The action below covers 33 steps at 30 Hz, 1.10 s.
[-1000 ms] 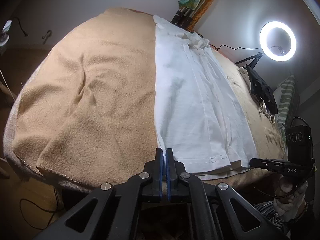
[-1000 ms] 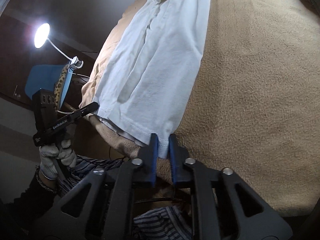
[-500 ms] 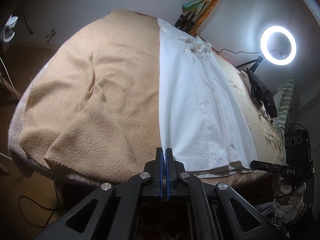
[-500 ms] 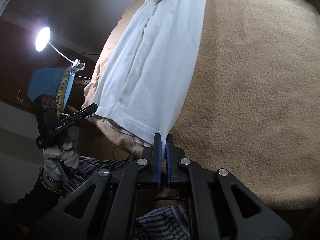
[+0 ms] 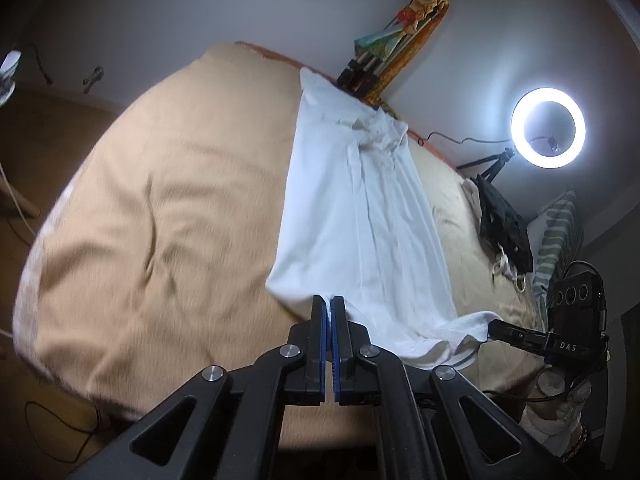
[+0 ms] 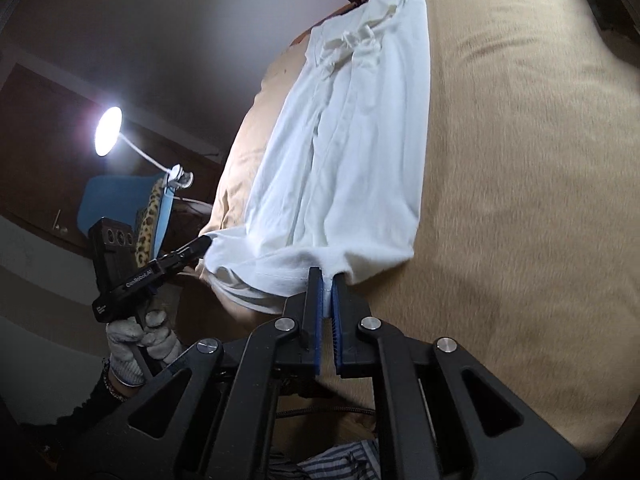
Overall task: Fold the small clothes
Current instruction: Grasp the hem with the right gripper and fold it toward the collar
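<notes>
Lifting the hem of the white garment [image 5: 360, 216] off the near edge of the bed [image 5: 168, 208], one corner per gripper.

Item: garment, already narrowed to a long strip, lying lengthwise down the middle of the bed toward its far edge. Our left gripper [image 5: 330, 312] and right gripper [image 6: 327, 284] each have their jaws clamped on hem cloth. We judge the fold goes best if both corners rise level, travel together toward the collar, and land square. Legible writing: "DAS" on the right tool, "GenRobot.AI" on the left, as far as we can read.
</notes>
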### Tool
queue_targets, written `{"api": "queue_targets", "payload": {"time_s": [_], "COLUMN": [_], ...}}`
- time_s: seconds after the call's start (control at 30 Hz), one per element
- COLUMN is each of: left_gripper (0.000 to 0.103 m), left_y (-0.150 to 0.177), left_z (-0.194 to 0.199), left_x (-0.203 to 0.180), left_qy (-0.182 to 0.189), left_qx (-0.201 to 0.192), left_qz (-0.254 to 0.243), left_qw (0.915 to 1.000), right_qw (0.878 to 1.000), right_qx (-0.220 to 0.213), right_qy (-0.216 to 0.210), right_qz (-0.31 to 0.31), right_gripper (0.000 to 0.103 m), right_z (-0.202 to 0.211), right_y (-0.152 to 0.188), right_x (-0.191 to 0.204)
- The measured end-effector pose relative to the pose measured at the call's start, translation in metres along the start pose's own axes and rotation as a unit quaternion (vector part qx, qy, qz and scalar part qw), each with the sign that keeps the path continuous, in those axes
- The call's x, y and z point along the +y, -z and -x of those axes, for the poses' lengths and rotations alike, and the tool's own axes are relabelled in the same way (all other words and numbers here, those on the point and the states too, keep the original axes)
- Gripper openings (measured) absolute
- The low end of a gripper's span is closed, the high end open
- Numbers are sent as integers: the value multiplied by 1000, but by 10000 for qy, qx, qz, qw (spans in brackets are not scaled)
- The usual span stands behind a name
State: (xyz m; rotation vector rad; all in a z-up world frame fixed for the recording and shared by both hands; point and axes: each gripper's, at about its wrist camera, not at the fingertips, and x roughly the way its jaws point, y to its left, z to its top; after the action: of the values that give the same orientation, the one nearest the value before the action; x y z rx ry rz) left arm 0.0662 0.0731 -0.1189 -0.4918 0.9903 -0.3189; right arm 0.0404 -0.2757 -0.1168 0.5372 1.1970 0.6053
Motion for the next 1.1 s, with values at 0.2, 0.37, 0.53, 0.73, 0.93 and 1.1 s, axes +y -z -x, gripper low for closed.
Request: {"api": "queue_targets", "payload": {"time_s": [0.2,0.37,0.53,0.73,0.93,1.1], "left_gripper": [0,0,0,0,20,18], "left_y": [-38,-61,-76,-85,-89,-81], "left_z": [-20,-44,-64,-82,-73,-51], "left_x": [-6,-5,-2,4,-2,-6], "left_qy": [-74,-249,-406,-471,-691,-587], "left_qx": [-127,-115,-69,36,-304,-364], "left_qz": [2,0,6,12,-325,-629], "left_qw": [9999,9996,9992,9989,9966,9956], "right_qw": [9995,9989,9987,9975,9976,9980], "right_qx": [-252,-272,-219,-158,-237,-505], "right_qy": [169,155,229,300,617,371], "right_qz": [-28,-350,-410,-614,-198,105], "right_gripper": [5,5,5,5,15,20], "right_z": [1,-13,-30,-43,-38,-13], "right_y": [-39,-65,-86,-97,-102,-98], "right_x": [-4,-21,-28,-43,-34,-21]}}
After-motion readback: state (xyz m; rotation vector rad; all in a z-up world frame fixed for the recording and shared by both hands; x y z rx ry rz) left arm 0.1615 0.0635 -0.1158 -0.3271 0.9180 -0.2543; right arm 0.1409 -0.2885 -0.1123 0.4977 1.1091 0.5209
